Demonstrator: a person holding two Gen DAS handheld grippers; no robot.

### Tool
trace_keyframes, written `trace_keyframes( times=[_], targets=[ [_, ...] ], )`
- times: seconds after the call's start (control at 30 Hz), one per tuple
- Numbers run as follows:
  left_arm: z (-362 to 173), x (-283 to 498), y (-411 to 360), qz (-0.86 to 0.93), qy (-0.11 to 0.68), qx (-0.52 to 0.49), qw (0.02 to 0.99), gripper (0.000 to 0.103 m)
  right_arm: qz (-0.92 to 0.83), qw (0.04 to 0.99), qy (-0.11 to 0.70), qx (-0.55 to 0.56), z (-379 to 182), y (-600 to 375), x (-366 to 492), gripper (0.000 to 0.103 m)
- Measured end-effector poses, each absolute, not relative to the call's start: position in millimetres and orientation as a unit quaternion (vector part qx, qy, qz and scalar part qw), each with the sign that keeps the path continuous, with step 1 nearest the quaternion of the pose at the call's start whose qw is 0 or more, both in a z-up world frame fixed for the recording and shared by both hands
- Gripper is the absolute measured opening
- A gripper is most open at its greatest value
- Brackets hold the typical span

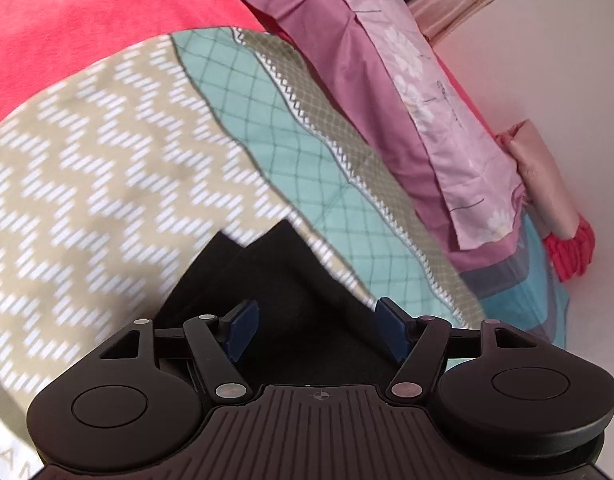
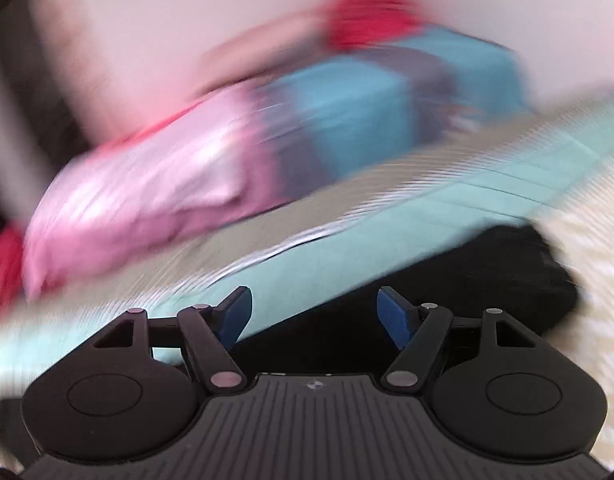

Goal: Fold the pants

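Black pants fill the space just ahead of the left gripper, lying on the patterned bedspread with its beige zigzag and teal grid, beyond which a pink and purple pillow lies against the wall. Seen from the blurred right wrist view, the pants appear as a compact dark bundle on the spread, so some folding seems done, though how many folds remain I cannot judge. Both the left gripper and the right gripper have jaws spread apart, grasping nothing.
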State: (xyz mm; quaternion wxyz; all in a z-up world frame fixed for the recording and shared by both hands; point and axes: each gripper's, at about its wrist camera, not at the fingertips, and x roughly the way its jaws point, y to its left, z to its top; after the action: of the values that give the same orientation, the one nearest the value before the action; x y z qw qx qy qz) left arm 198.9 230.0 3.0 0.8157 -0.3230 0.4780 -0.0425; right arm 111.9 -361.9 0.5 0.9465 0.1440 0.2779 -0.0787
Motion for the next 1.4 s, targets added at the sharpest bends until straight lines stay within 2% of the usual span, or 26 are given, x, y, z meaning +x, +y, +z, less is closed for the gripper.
trace_keyframes(
  times=[0.13,0.3,0.53,0.63,0.67,0.7,0.77,0.87,1.0,1.23,1.33,1.4],
  targets=[
    [-6.9,169.6,221.0,-0.031,0.492,-0.288,0.821,0.103,0.103,0.940,0.323,0.036,-7.3,-257.7,153.6,0.075],
    [-21.1,141.1,210.5,-0.022,0.516,-0.236,0.823,0.103,0.256,0.914,0.306,-0.080,-8.8,-126.1,203.7,0.074],
    [-20.1,109.4,219.0,-0.012,0.508,-0.213,0.835,0.103,0.364,0.872,0.281,-0.166,-24.8,25.3,277.3,0.068],
    [-21.6,101.8,224.6,-0.002,0.509,-0.211,0.835,0.103,0.382,0.856,0.272,-0.217,-40.5,70.2,283.7,0.064],
    [-23.2,99.9,226.7,0.002,0.510,-0.213,0.834,0.103,0.381,0.852,0.272,-0.235,-47.5,80.8,286.5,0.050],
    [-25.0,98.4,229.0,0.005,0.511,-0.214,0.832,0.103,0.371,0.850,0.273,-0.255,-53.2,84.6,287.2,0.011],
    [-26.8,94.7,233.6,0.014,0.512,-0.219,0.830,0.103,0.371,0.853,0.260,-0.258,-43.3,88.7,282.2,0.008],
    [-24.9,88.3,239.8,0.012,0.504,-0.221,0.835,0.103,0.482,0.827,0.206,-0.202,-5.6,79.6,260.6,0.008],
    [-28.2,89.5,244.9,0.026,0.505,-0.220,0.834,0.103,0.439,0.810,0.306,-0.240,-56.3,110.6,303.5,0.008],
    [-22.2,101.2,241.1,0.014,0.494,-0.204,0.845,0.103,0.427,0.830,0.323,-0.155,-56.0,97.1,324.5,0.013],
    [-16.6,118.7,229.8,-0.005,0.491,-0.194,0.849,0.103,0.409,0.836,0.332,-0.153,-38.6,82.5,321.8,0.027],
    [-8.8,132.7,216.6,-0.020,0.483,-0.169,0.859,0.103,0.379,0.864,0.317,-0.096,-11.0,47.8,317.9,0.063]
  ],
)
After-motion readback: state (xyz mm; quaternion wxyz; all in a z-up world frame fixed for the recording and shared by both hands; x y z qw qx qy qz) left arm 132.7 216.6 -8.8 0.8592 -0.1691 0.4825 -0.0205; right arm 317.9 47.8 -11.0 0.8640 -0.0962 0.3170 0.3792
